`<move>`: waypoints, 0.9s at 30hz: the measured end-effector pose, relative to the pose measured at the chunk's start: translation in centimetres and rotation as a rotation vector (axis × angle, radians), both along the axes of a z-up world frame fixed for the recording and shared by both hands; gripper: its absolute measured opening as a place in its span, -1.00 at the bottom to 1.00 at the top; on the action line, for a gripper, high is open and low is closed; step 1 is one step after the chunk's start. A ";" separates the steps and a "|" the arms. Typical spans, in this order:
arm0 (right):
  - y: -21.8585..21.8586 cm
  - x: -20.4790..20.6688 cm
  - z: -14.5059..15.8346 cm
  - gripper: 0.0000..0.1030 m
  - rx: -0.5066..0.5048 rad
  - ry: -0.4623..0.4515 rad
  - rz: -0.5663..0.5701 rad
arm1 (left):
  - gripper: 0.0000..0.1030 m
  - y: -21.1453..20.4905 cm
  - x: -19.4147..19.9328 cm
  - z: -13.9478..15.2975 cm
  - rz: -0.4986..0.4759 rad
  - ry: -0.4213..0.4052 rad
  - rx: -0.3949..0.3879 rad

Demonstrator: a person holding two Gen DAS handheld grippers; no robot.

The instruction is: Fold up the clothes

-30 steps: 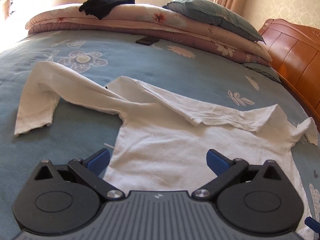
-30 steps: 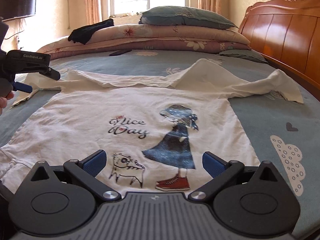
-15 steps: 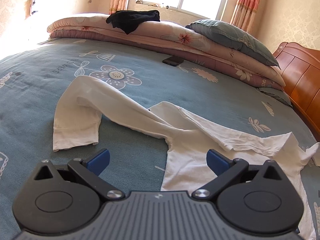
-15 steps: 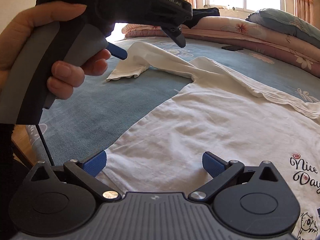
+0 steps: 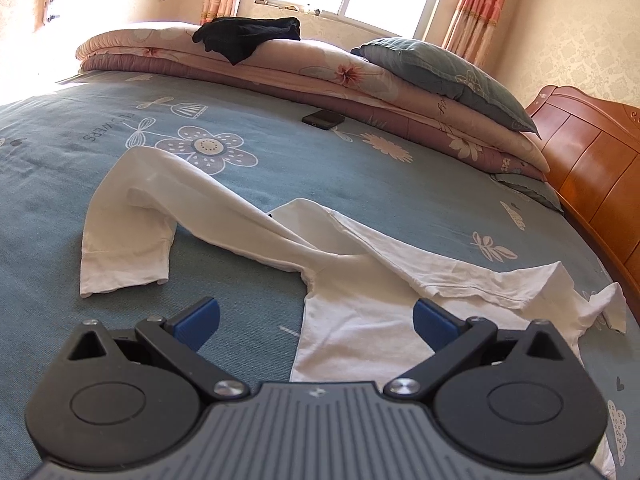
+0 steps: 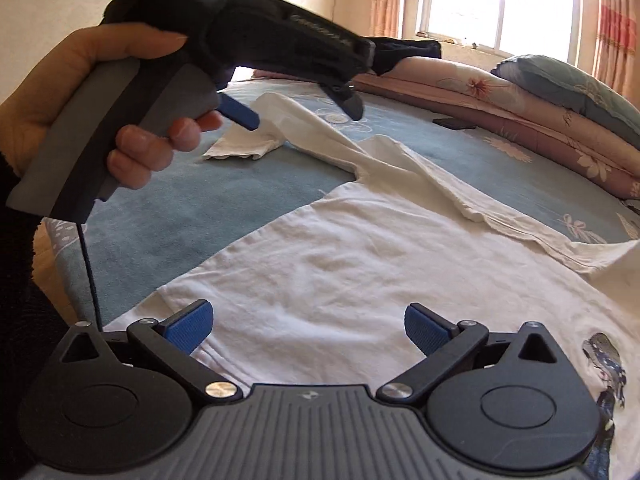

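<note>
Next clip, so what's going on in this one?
A person holds a two-finger gripper in each hand over a white long-sleeved shirt spread print side up on a blue bedspread. Both the left gripper and the right gripper are open and empty. The left one points toward the bent sleeve; no fold is made yet.

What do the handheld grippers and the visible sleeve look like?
Both grippers, left gripper and right gripper, have black linkage arms, round black hubs, a ribbed grey body and blue ribbed fingers. The left one has a grey-and-black pistol handle, blue trigger, thin black cable. The sleeve is dark.
</note>
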State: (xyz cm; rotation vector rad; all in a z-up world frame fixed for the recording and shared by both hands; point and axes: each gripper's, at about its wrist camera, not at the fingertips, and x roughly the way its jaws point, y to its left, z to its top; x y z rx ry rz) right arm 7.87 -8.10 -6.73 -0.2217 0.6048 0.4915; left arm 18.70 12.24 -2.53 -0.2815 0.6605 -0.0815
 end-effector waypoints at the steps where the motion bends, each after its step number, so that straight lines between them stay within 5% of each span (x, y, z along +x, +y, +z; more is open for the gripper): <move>1: -1.8 0.5 0.0 1.00 0.004 0.009 -0.058 | 0.99 -0.6 0.1 -0.2 -0.022 0.007 -0.009; 8: -10.9 4.1 -2.5 1.00 0.161 0.191 -0.324 | 0.99 -6.5 1.2 -2.1 -0.186 0.078 0.018; 15: -9.5 -1.2 -4.1 1.00 0.027 0.093 -0.245 | 0.99 -10.8 1.3 -3.6 -0.261 0.126 0.111; 18: -9.7 -2.5 -4.2 1.00 0.050 0.061 -0.248 | 0.99 -11.6 1.2 -3.9 -0.278 0.134 0.140; 27: -14.3 4.0 -1.0 1.00 0.125 0.054 -0.319 | 0.99 -12.0 1.9 -5.5 -0.233 0.194 0.181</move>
